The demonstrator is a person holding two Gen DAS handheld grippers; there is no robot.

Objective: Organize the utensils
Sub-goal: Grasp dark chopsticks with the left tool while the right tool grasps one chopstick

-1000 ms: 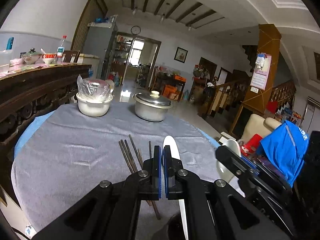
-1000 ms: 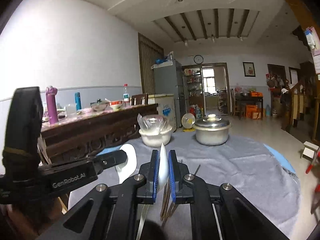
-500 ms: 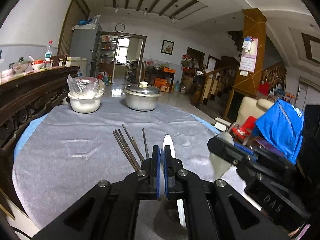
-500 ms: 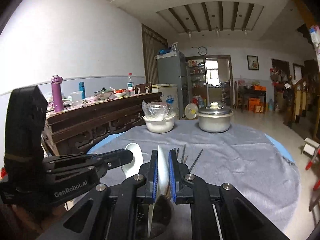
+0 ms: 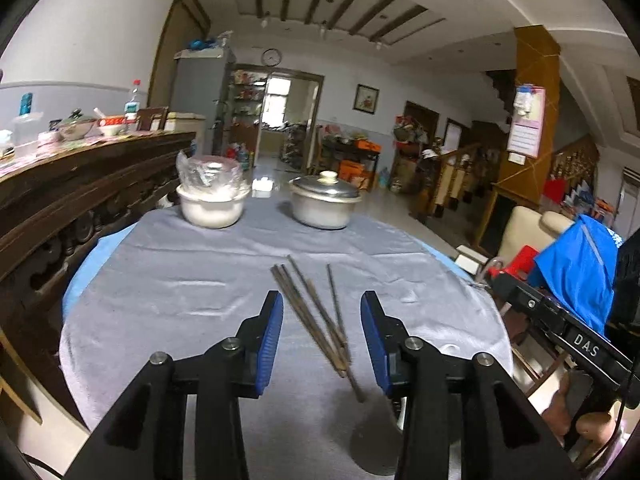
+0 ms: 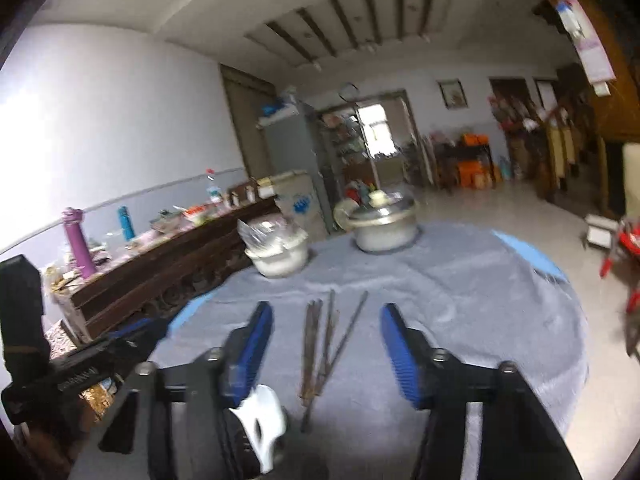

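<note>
Slender dark chopsticks (image 5: 316, 312), wrinkled grey cloth (image 5: 180, 280)

round table (image 5: 132, 304), grey cloth cover | far edge: white bowl (image 5: 211, 208), lidded metal pot (image 5: 324, 204) | middle: brown chopsticks (image 5: 316, 316) loosely together

chopsticks (image 5: 316, 316): dark brown | spoon (image 6: 262, 420): white | tabletop (image 5: 168, 276) cloth: grey | pot (image 5: 324, 202): silver
</note>
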